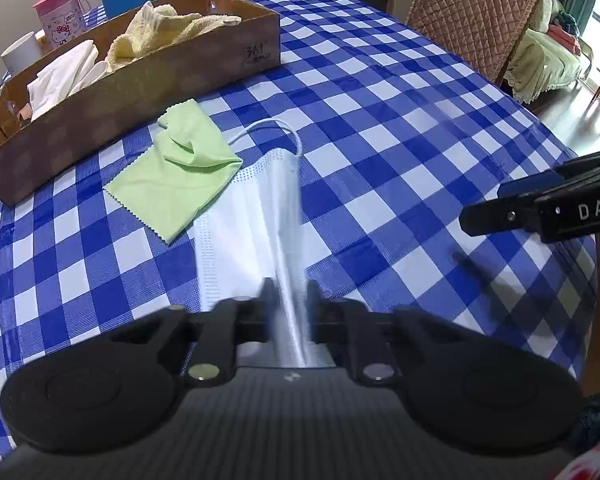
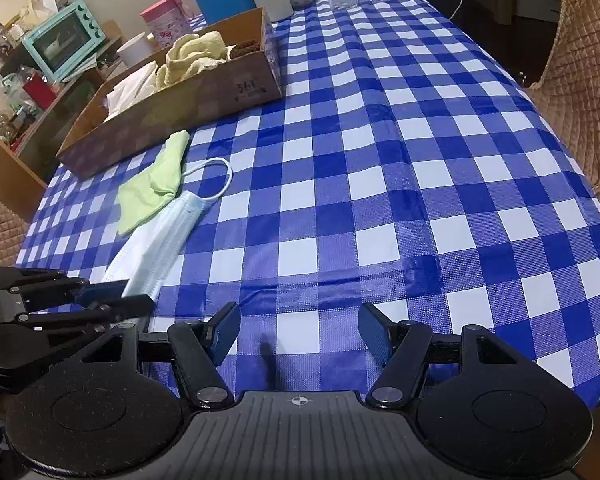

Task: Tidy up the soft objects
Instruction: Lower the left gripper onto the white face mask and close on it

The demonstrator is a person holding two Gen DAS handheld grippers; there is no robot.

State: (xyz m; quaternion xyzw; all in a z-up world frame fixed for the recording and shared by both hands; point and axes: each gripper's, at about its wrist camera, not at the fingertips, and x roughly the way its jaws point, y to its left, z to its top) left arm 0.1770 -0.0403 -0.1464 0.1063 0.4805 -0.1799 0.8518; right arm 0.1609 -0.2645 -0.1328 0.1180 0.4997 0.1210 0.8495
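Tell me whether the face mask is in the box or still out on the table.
Out. The face mask lies on the checkered tablecloth, its near end pinched in the left gripper, short of the cardboard box.

Black grippers [image 2: 298, 330], blue-padded jaws, silver screws, white "DAS" lettering.

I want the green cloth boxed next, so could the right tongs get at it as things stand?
Probably yes. The right tongs are open and empty, with bare tablecloth ahead. The green cloth lies uncovered, though the face mask held by the left tongs touches its edge.
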